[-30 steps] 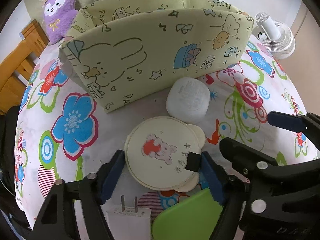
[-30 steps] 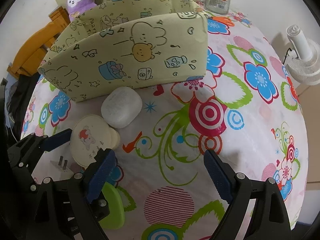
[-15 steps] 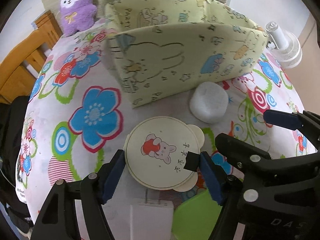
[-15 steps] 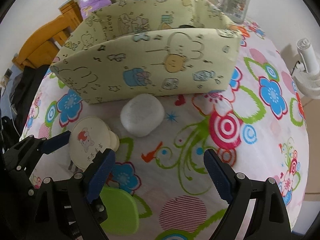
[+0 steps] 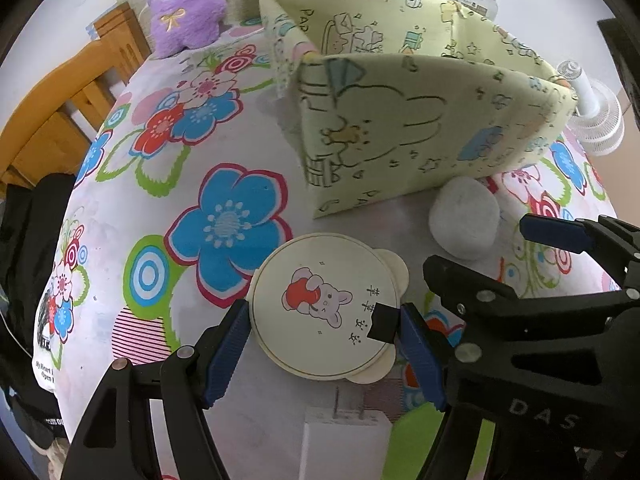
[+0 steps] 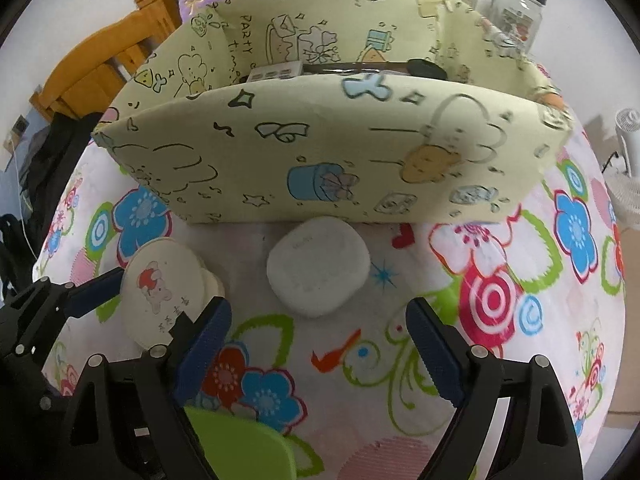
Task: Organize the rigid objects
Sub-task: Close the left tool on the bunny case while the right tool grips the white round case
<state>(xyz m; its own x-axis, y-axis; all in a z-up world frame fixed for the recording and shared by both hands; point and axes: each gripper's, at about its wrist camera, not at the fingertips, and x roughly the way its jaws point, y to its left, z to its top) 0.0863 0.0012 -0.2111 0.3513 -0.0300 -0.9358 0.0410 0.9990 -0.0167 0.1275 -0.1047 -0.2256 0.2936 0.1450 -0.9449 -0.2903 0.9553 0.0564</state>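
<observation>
1. Fabric storage box (image 6: 320,152), pale yellow with cartoon prints, open top, standing at the far middle of the flowered tablecloth (image 6: 500,320). Inside, only partly seen over the rim: a remote control (image 6: 276,73) at left and a dark object (image 6: 426,69) at right; the rest of the contents are hidden.
2. Round cream case with rabbit print (image 5: 324,304), two ear-like lobes on its right edge, pinched between the blue pads of the left gripper (image 5: 325,330), near the box's front left corner.
3. White rounded case (image 6: 318,266), lying on the cloth just in front of the box wall.
4. Right gripper (image 6: 318,340), jaws spread wide and closing slightly, nothing pressed between them; the white case lies just beyond the fingertips.
5. White plug adapter (image 5: 344,440) and green object (image 5: 412,440), near edge.
6. Glass jar, green lid (image 6: 516,8), far right behind the box.
</observation>
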